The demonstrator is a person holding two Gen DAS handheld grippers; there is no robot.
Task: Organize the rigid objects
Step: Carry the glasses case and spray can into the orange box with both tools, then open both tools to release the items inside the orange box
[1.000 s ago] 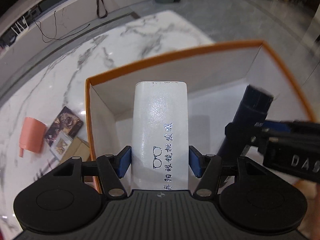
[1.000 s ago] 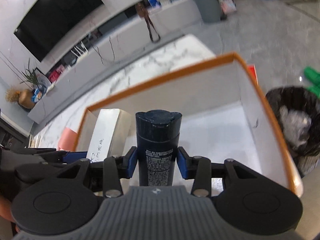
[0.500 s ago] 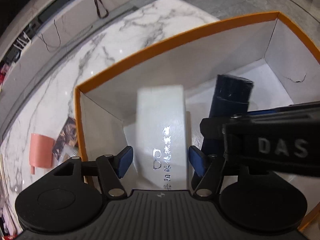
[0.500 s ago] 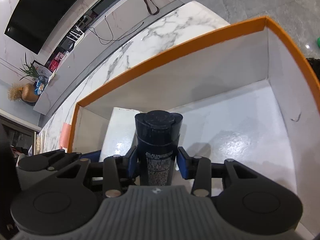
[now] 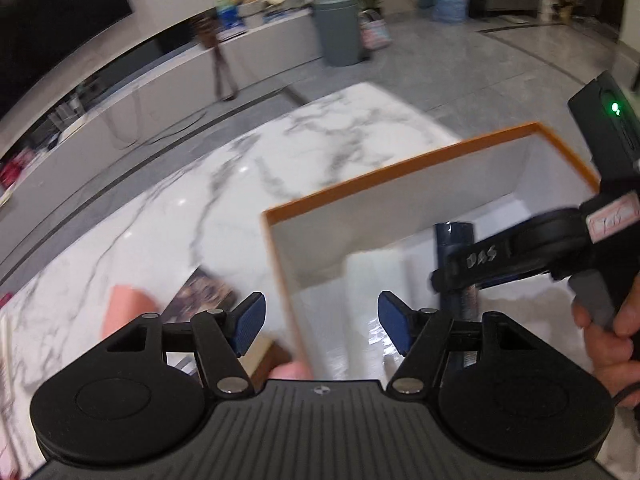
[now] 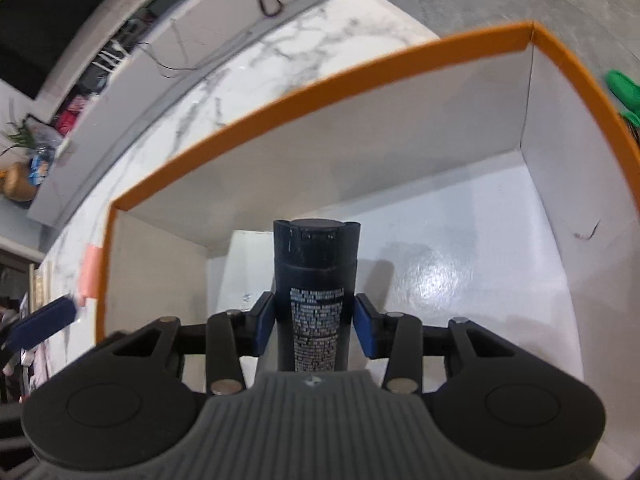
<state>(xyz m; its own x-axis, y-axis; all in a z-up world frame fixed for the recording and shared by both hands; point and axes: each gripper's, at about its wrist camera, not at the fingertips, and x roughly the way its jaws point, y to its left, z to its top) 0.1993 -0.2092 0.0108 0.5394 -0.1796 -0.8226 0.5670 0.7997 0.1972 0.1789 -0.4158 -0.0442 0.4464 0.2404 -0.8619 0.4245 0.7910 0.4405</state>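
The left gripper (image 5: 321,322) gapes empty above the orange-rimmed box (image 6: 328,84). The right gripper (image 6: 315,322) clamps a dark bottle (image 6: 315,280) beside the white case (image 6: 240,272) lying inside.

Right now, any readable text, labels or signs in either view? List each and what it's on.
"DAS": on the right gripper arm, seen from the left wrist.
Pink sticker on that gripper: handwriting blurred, unreadable.
Dark bottle: white print block, too small to read.
White box: faint marks, unreadable.

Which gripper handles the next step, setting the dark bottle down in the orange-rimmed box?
Right. The right gripper already clamps the dark bottle over the box floor; the left gripper is open and empty.
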